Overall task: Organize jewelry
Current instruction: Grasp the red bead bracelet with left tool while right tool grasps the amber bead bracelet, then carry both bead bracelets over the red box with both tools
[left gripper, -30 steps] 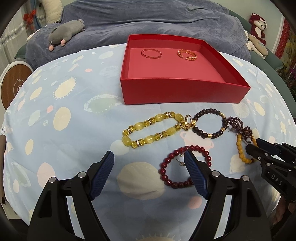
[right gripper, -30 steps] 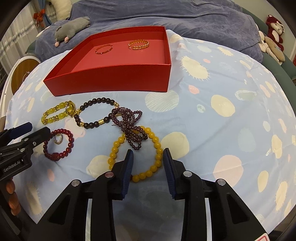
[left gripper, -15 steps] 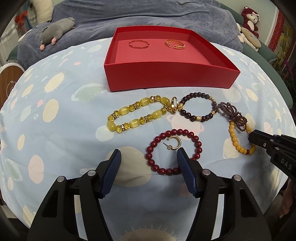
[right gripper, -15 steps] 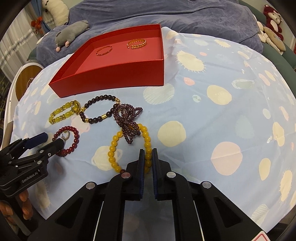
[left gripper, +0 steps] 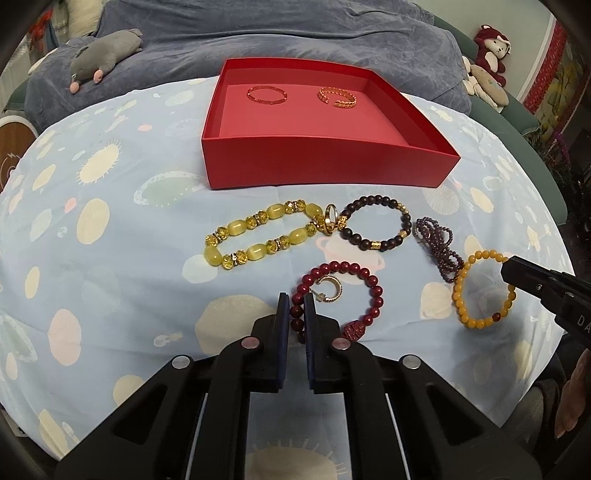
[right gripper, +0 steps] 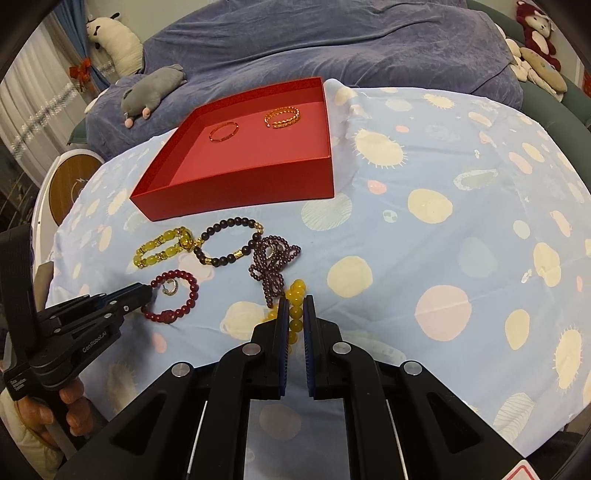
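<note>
A red tray [left gripper: 325, 173] [right gripper: 236, 184] holds a thin red bangle [left gripper: 266, 94] and a gold cuff [left gripper: 337, 98]. In front lie a yellow-green bracelet [left gripper: 258, 236], a gold ring [left gripper: 330, 218], a dark bead bracelet [left gripper: 375, 228], a purple bead strand [left gripper: 437, 247] and a gold earring [left gripper: 330, 291]. My left gripper [left gripper: 296, 301] is shut on the dark red bead bracelet [left gripper: 340, 295], at its left side. My right gripper [right gripper: 295, 302] is shut on the amber bead bracelet [right gripper: 295, 314] [left gripper: 480, 291].
A pale blue patterned cloth [left gripper: 110, 221] covers the table. Behind it is a blue-grey blanket [left gripper: 295, 33] with a grey plush toy [left gripper: 103, 51]. Plush toys [left gripper: 487, 62] sit at the far right. A round wooden disc [right gripper: 74, 184] stands at the left.
Both grippers have closed: the left on the dark red bracelet, the right on the amber bracelet. Both have moved forward to their bracelets.
</note>
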`<state>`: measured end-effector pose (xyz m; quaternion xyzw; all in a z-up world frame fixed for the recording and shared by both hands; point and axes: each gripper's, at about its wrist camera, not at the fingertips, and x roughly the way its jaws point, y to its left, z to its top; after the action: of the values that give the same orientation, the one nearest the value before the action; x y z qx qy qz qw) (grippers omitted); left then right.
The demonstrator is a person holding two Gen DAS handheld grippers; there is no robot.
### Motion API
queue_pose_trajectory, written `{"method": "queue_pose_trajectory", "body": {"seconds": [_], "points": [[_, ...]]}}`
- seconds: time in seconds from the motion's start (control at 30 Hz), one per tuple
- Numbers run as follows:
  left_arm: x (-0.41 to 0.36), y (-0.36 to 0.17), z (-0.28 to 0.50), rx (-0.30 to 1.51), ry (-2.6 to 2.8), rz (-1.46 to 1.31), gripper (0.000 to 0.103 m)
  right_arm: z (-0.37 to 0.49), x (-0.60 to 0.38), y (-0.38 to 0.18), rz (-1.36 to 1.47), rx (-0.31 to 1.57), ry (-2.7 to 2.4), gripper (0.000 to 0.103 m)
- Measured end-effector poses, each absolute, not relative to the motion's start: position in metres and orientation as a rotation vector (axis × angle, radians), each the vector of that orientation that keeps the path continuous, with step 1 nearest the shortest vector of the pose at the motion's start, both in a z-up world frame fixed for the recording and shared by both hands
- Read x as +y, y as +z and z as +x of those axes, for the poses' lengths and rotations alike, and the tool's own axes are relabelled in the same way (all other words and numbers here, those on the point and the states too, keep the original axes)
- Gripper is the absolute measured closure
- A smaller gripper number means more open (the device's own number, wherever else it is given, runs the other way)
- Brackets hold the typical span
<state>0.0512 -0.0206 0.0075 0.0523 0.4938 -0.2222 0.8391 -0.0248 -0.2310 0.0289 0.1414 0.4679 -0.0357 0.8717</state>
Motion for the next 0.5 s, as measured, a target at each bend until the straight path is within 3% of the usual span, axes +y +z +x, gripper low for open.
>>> {"method": "queue_pose_trajectory", "body": {"seconds": [0.5], "points": [[-0.030,0.066,0.041,0.978,-0.562,0.089,0.096,-0.021,-0.233,0.075,0.299,0.898,-0.020,0.096]]}}
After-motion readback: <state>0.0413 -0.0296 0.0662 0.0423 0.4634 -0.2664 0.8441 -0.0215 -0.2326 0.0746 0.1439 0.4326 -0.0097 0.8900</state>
